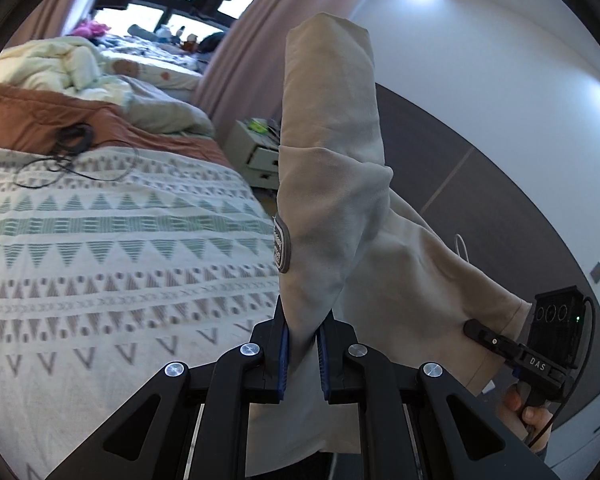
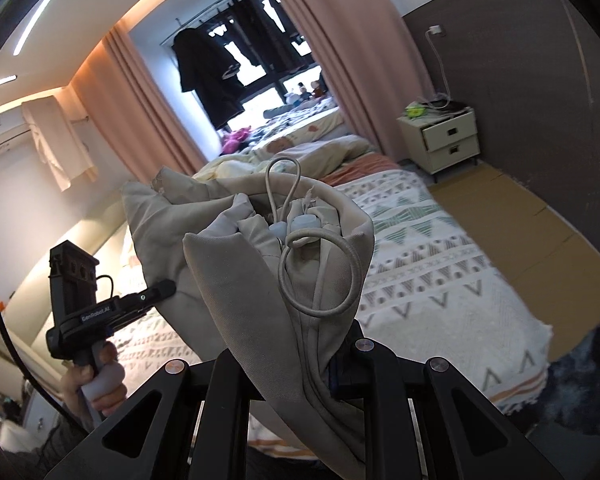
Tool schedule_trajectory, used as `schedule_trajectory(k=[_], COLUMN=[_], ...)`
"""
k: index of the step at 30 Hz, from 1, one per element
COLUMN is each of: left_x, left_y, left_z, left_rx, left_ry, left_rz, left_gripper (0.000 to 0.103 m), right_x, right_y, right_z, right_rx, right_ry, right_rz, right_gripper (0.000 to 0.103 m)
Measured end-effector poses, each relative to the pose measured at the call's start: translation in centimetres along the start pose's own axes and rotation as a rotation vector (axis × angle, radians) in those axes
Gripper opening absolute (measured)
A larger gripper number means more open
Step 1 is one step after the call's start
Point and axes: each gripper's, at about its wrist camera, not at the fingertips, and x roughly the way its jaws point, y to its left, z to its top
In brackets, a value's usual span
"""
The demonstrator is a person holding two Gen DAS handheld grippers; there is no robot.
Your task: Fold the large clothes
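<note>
A beige garment [image 1: 331,184] hangs in the air above the bed, held between both grippers. My left gripper [image 1: 301,350] is shut on a bunched edge of it; a grey patch [image 1: 280,246] shows on the cloth. My right gripper [image 1: 475,328] is seen at the far right, shut on the garment's other end. In the right wrist view the garment [image 2: 236,280] fills the middle, with an elastic drawcord and toggles [image 2: 319,276] on top. My right gripper [image 2: 300,364] is shut on it, fingers mostly hidden by cloth. My left gripper [image 2: 168,286] holds the far edge.
The bed with a patterned cover [image 1: 112,240] lies below, with a black cable [image 1: 68,144], a rust blanket and rumpled quilts. A cream nightstand [image 2: 443,140] stands by the dark wall. Pink curtains [image 2: 339,52] frame the window. Cardboard covers the floor [image 2: 511,220].
</note>
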Motion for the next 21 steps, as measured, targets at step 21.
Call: schedule_trajectory(k=[21], left_x=[17.2], left_y=[-3.0], left_z=[-0.8], left_rx=[-0.06], left_ry=[0.189], left_rz=[-0.114], left_gripper=[0.012], right_x=[5.1], right_y=[-10.5], right_z=[4.8], right_rx=[0.055], right_ry=[0.094], right_rz=[-0.203], right_gripper=[0.016])
